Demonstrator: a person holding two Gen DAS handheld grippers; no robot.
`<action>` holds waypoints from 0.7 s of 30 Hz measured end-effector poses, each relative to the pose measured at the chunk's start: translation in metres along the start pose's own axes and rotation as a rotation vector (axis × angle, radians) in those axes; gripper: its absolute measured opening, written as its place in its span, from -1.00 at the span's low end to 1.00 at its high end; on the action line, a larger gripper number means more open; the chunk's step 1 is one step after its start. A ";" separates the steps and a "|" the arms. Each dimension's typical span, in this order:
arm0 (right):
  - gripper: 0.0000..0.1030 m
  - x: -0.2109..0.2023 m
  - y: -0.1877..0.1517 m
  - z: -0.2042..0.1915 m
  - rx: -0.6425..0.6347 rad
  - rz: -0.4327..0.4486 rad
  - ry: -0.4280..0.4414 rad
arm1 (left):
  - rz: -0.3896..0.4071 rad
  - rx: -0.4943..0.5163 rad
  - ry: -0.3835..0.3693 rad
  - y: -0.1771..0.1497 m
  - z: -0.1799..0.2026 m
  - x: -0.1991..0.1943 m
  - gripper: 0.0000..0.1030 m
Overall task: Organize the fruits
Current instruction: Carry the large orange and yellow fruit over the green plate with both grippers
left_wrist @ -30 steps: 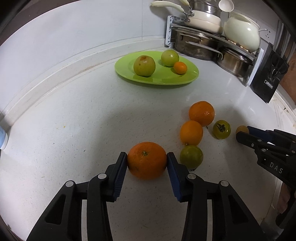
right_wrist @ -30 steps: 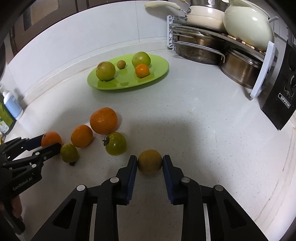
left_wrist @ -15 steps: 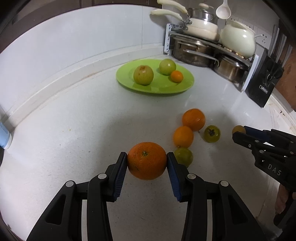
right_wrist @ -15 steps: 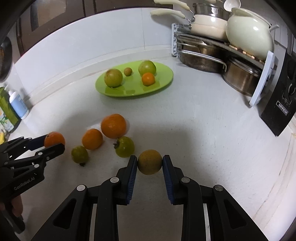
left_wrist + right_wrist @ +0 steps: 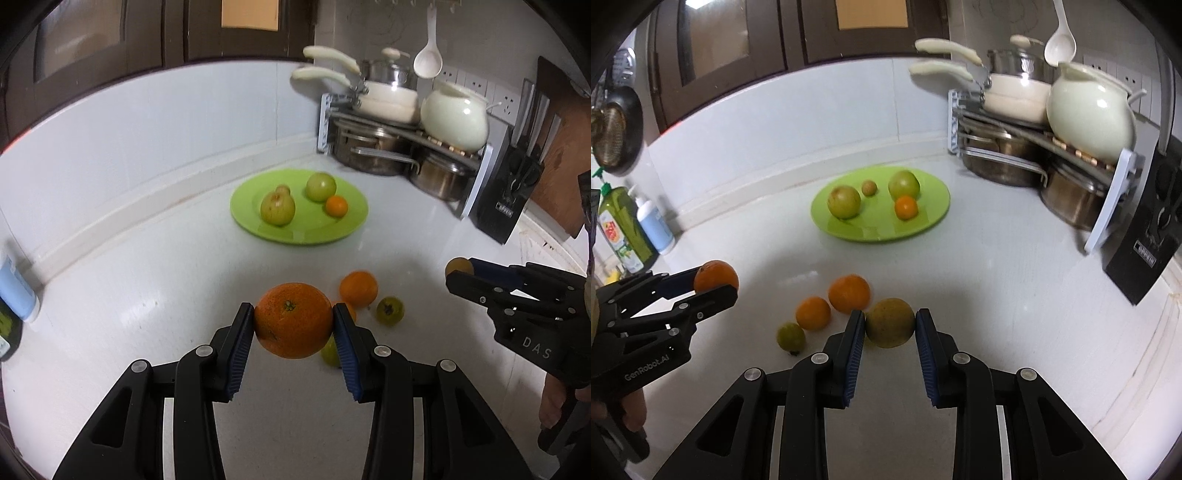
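Note:
My left gripper [image 5: 293,325] is shut on a large orange [image 5: 293,320] and holds it above the white counter. My right gripper [image 5: 890,325] is shut on a yellow-brown round fruit [image 5: 890,323], also lifted. A green plate [image 5: 347,229] at the back holds two green fruits, a small orange [image 5: 336,205] and a small brown fruit [image 5: 868,188]. On the counter below lie two oranges [image 5: 849,293] [image 5: 813,313], a green citrus [image 5: 790,336] and a green tomato [image 5: 390,311]. The right gripper shows in the left wrist view [image 5: 458,271], the left gripper in the right wrist view [image 5: 714,282].
A pot rack [image 5: 1004,147] with steel pots, a cream pan and a white pot [image 5: 1089,110] stands at the back right. A black knife block [image 5: 506,199] stands right of it. Soap bottles [image 5: 624,229] stand at the left wall.
Both grippers have risen with their fruits, and the counter and plate now look farther away. The loose fruits on the counter have not moved.

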State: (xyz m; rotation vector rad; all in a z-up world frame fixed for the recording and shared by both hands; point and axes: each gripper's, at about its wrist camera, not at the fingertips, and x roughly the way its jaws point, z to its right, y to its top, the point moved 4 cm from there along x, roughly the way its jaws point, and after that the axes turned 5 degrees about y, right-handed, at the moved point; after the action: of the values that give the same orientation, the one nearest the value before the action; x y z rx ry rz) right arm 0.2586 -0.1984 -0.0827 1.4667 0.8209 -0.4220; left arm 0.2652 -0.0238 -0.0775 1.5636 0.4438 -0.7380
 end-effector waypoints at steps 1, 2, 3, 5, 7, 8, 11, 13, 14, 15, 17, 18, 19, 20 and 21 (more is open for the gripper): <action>-0.43 -0.002 0.003 -0.001 -0.004 0.008 0.003 | 0.010 0.002 0.001 0.003 0.001 -0.003 -0.17; -0.43 -0.005 0.006 -0.002 -0.009 0.018 0.007 | 0.018 0.003 0.003 0.006 0.001 -0.005 -0.17; -0.43 -0.006 0.008 -0.002 -0.013 0.023 0.011 | 0.028 0.006 0.005 0.009 0.002 -0.007 -0.17; -0.43 -0.009 0.015 -0.003 -0.022 0.041 0.015 | 0.043 0.012 0.008 0.014 0.003 -0.010 -0.17; -0.43 -0.012 0.022 -0.004 -0.030 0.057 0.024 | 0.057 0.016 0.013 0.019 0.003 -0.012 -0.17; -0.43 -0.013 0.025 -0.004 -0.032 0.064 0.026 | 0.065 0.018 0.014 0.022 0.003 -0.013 -0.17; -0.43 -0.016 0.034 -0.005 -0.038 0.085 0.036 | 0.085 0.021 0.018 0.031 0.003 -0.016 -0.17; -0.43 -0.018 0.040 -0.006 -0.042 0.097 0.042 | 0.098 0.025 0.021 0.037 0.002 -0.017 -0.17; -0.43 -0.019 0.043 -0.006 -0.045 0.106 0.044 | 0.104 0.026 0.022 0.039 0.002 -0.018 -0.17; -0.43 -0.019 0.046 -0.007 -0.048 0.111 0.046 | 0.109 0.026 0.023 0.042 0.002 -0.019 -0.17; -0.43 -0.018 0.053 -0.008 -0.055 0.120 0.053 | 0.119 0.026 0.024 0.047 0.002 -0.019 -0.17; -0.43 -0.018 0.055 -0.008 -0.056 0.124 0.057 | 0.123 0.027 0.025 0.049 0.001 -0.019 -0.17; -0.43 -0.018 0.059 -0.009 -0.060 0.129 0.061 | 0.127 0.028 0.026 0.053 0.001 -0.019 -0.17; -0.43 -0.018 0.062 -0.010 -0.063 0.133 0.063 | 0.131 0.029 0.026 0.056 0.000 -0.019 -0.17; -0.43 -0.017 0.065 -0.011 -0.067 0.138 0.064 | 0.134 0.029 0.025 0.058 0.000 -0.019 -0.17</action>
State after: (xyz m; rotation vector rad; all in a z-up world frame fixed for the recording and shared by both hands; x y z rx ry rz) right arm 0.2901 -0.1855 -0.0240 1.4708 0.7723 -0.2430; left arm 0.2908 -0.0290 -0.0222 1.6145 0.3447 -0.6251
